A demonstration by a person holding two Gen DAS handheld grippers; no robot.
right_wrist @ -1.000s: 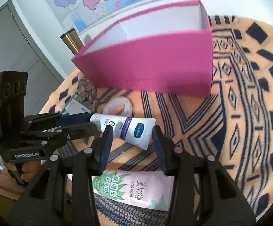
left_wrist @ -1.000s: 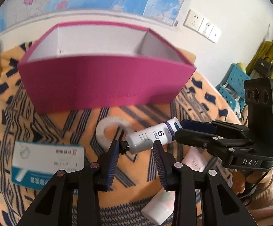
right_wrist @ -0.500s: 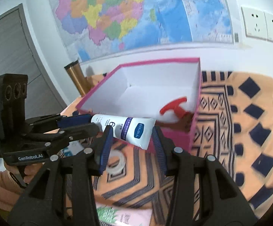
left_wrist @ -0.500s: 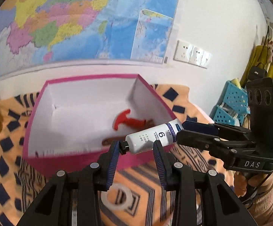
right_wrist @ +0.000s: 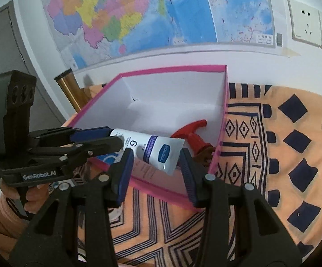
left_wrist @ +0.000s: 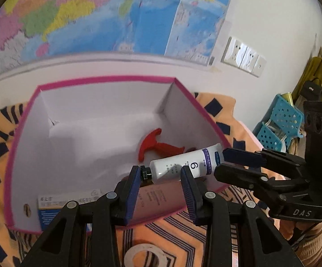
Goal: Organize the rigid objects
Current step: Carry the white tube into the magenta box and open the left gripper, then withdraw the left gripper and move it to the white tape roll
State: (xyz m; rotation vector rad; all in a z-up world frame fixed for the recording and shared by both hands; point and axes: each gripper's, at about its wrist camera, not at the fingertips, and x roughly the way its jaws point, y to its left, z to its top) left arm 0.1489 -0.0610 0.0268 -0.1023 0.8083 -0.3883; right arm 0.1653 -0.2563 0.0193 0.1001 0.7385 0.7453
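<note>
A white tube (left_wrist: 183, 165) with a purple band and a "6" hangs level above the near edge of the pink box (left_wrist: 23, 124). My left gripper (left_wrist: 158, 178) is shut on its black-capped end. My right gripper (right_wrist: 156, 162) is shut on its flat crimped end (right_wrist: 161, 153). In the right wrist view the tube spans from the left gripper's fingers (right_wrist: 103, 143) to mine. Inside the box lie a red T-shaped piece (left_wrist: 154, 142), a brown item and a blue-white carton (left_wrist: 56, 209).
A white tape ring (left_wrist: 146, 255) lies on the orange patterned cloth (right_wrist: 272, 155) in front of the box. A gold cylinder (right_wrist: 71, 89) stands left of the box. A wall with a map and sockets is behind. Blue crates (left_wrist: 278, 124) stand at right.
Both grippers have lifted the tube together from low over the cloth to above the box's near edge. The box's inside has come into view.
</note>
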